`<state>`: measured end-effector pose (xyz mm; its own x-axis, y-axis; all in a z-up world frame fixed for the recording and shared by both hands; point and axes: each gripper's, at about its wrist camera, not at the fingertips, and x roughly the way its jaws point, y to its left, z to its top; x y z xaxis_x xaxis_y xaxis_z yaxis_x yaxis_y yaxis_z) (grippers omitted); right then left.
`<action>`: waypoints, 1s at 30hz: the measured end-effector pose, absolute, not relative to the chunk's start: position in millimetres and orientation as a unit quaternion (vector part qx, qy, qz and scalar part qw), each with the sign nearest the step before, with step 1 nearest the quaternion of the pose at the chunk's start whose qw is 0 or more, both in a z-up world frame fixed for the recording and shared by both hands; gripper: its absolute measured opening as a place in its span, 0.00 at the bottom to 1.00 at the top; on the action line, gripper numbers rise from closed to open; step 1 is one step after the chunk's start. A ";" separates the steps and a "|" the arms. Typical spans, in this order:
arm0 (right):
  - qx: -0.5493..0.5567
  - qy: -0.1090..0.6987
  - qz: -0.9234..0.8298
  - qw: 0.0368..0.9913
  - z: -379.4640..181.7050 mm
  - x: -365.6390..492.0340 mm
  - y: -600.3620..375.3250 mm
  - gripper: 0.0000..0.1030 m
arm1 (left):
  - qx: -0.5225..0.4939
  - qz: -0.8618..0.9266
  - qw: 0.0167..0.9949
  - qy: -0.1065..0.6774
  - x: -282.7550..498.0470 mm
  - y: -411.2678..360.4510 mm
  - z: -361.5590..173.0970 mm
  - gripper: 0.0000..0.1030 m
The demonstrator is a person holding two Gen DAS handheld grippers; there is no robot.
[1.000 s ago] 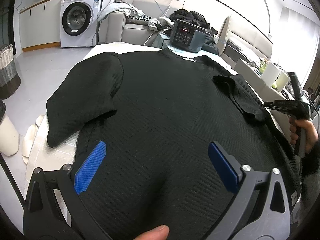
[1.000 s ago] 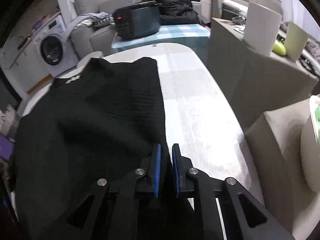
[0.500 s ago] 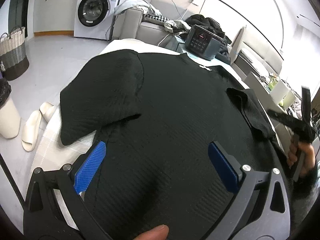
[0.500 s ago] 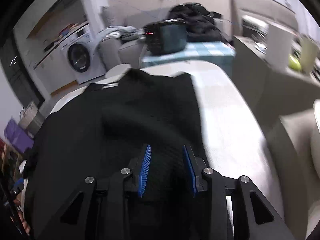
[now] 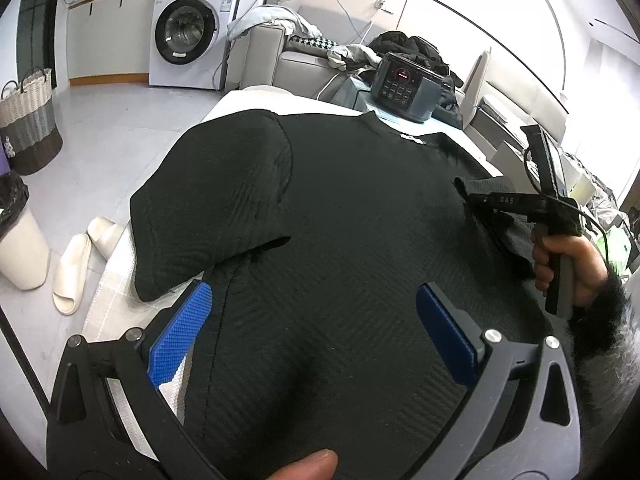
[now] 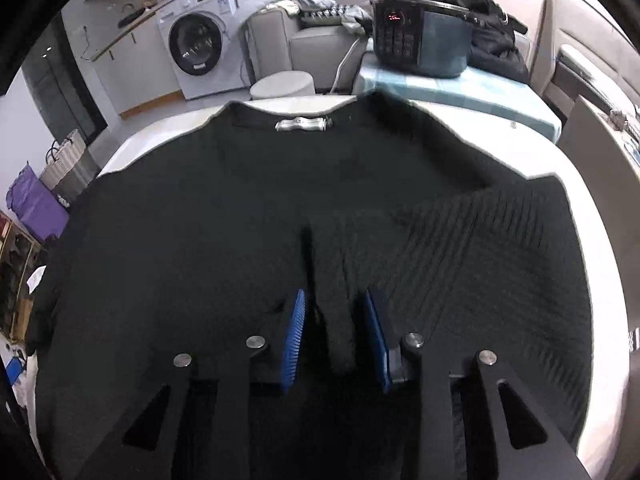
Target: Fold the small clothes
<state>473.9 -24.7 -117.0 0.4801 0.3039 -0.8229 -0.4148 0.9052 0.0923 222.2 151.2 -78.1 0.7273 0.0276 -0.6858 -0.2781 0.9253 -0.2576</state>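
A black short-sleeved T-shirt [image 5: 344, 240] lies flat on a white table, its collar at the far end. Its left sleeve [image 5: 208, 208] lies spread out to the left. The right sleeve [image 6: 500, 240] is folded in over the body. My left gripper [image 5: 312, 320] is wide open and empty, above the lower body of the shirt. My right gripper [image 6: 334, 316] is partly open, with a ridge of shirt fabric standing between its blue pads [image 6: 294, 332]. It also shows in the left wrist view [image 5: 500, 202], over the folded sleeve.
A dark cooker [image 5: 404, 90] stands on a light blue cloth beyond the collar. A washing machine [image 5: 188, 36], a grey sofa and a basket [image 5: 28, 120] are behind and to the left. Slippers [image 5: 80, 260] and a bin lie on the floor at left.
My right gripper has opened from shut and let go of the right sleeve, which now lies folded over the body. My left gripper stays open and has shifted slightly.
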 end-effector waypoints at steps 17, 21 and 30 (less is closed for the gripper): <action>-0.004 0.465 0.260 0.846 -110.0 433.1 -64.3 0.13 | -0.259 0.156 0.885 0.354 212.6 206.5 -91.6 0.98; 0.000 0.415 0.247 0.875 -83.4 396.2 -87.7 0.18 | -0.312 0.152 0.868 0.354 203.9 228.5 -95.4 0.86; 0.060 0.384 0.284 0.876 -68.8 335.7 -119.1 0.52 | -0.471 0.099 0.814 0.324 187.0 263.3 -116.8 0.67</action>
<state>335.7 -119.1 -68.8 0.5433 0.5449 -0.6387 -0.4523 0.8309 0.3241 187.0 263.3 -116.8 0.7697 -0.1440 -0.6219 -0.4674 0.5365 -0.7026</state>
